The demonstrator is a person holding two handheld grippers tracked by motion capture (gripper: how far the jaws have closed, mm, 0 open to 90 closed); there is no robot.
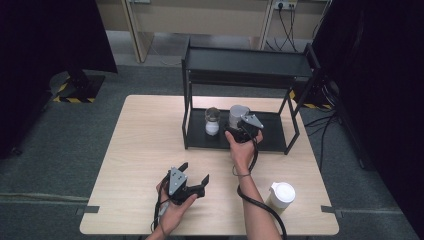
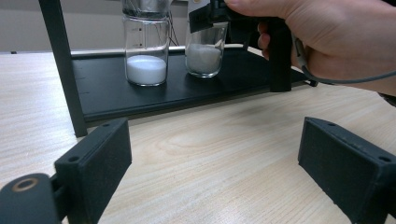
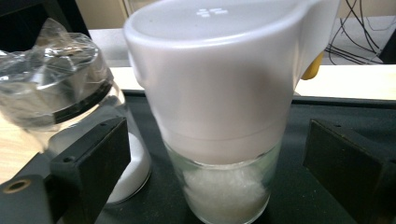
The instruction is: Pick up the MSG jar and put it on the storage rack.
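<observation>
Right gripper view: the right gripper [image 3: 212,158] has its jaws apart, flanking without touching the upright white-lidded glass jar [image 3: 224,116] on the black rack's lower shelf [image 3: 322,121]. The left gripper [image 1: 192,179], jaws apart and empty, rests farther off over the desk [image 1: 145,145].

Table top [image 1: 145,150]: pale wood, light grain lines. Rack [image 1: 250,62]: black frame, black shelves. Capped jar [image 3: 224,140]: clear glass, white granular fill, matt white cap. Second jar [image 3: 70,116]: clear glass, white powder, clear crinkled film over mouth under a black band. White jug [image 1: 281,196] on table: white, white lid. Left gripper [image 1: 192,176] and right gripper [image 1: 243,131]: black, grey top plates. Floor [image 1: 60,145]: dark grey; yellow-black hazard stripes [image 1: 75,99].
</observation>
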